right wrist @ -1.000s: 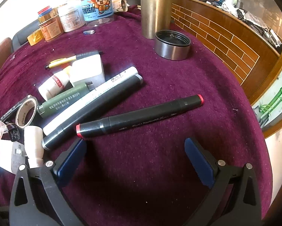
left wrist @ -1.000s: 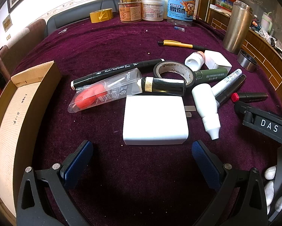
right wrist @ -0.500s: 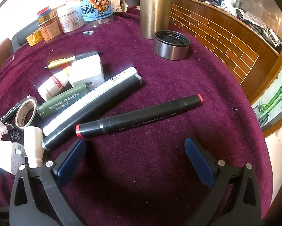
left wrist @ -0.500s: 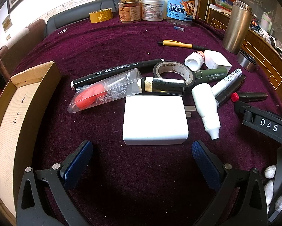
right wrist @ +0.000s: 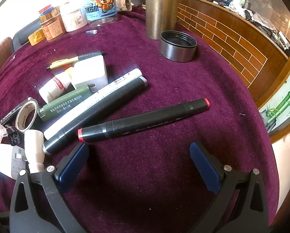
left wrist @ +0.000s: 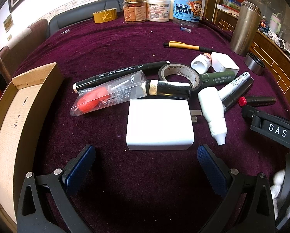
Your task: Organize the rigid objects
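Left wrist view is showing nothing shifting against the earlier frames; the left gripper (left wrist: 145,159) is hovering spread and empty just near of the white charger (left wrist: 159,124), the right gripper (right wrist: 138,159) likewise spread near the red-tipped marker (right wrist: 143,120); sorting is apparently not yet begun, the cardboard box (left wrist: 18,116) at left sitting empty; counting on the table (left wrist: 110,44): four markers, one pen, two tape rolls, two white bottles.

Matte black frames carry each claw, left (left wrist: 145,166) and right (right wrist: 139,162), tipped with textured navy-blue pads (left wrist: 210,168) and silver screws; "DAS" lettering marks the right unit, gripped by a white glove (left wrist: 276,190).
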`<state>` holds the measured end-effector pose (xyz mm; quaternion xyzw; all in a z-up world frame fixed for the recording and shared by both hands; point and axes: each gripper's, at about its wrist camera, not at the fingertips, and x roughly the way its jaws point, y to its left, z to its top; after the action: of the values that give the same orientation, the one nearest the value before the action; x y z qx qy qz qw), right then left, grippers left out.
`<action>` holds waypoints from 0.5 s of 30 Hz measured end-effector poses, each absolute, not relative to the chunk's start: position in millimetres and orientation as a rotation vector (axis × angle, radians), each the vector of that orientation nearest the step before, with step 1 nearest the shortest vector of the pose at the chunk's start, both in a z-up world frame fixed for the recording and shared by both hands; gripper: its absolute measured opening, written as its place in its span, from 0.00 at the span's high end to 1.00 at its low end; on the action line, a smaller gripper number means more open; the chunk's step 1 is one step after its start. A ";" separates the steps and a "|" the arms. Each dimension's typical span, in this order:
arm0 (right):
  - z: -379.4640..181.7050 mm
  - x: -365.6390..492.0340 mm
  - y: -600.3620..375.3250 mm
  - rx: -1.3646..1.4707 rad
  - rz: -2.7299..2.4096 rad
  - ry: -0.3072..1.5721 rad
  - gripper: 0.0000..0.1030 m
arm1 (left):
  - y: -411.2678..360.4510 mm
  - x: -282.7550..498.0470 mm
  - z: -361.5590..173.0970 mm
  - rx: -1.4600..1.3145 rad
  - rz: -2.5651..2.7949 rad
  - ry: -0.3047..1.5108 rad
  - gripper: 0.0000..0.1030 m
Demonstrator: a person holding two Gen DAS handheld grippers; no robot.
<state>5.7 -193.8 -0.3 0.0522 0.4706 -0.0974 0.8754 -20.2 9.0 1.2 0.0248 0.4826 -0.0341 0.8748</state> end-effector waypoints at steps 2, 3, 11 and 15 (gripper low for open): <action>-0.3 6.3 -193.0 0.106 -0.204 0.984 0.00 | 8.5 -19.7 1.2 0.053 -0.069 1.007 0.01; -0.2 6.7 -192.6 0.105 -0.203 0.985 0.00 | 7.8 -19.4 1.0 0.052 -0.064 1.007 0.01; 2.4 -2.1 -196.1 0.089 -0.182 1.006 0.02 | 12.9 -22.4 3.3 0.034 -0.057 1.028 0.01; 39.7 -39.8 -200.8 0.099 -0.232 0.786 0.02 | 39.6 -41.0 26.0 -0.046 -0.100 1.006 0.02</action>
<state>-39.8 -200.8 39.7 0.0479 0.3821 -0.1126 0.9160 -41.0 39.6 26.0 -0.0218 0.4819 -0.0481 0.8746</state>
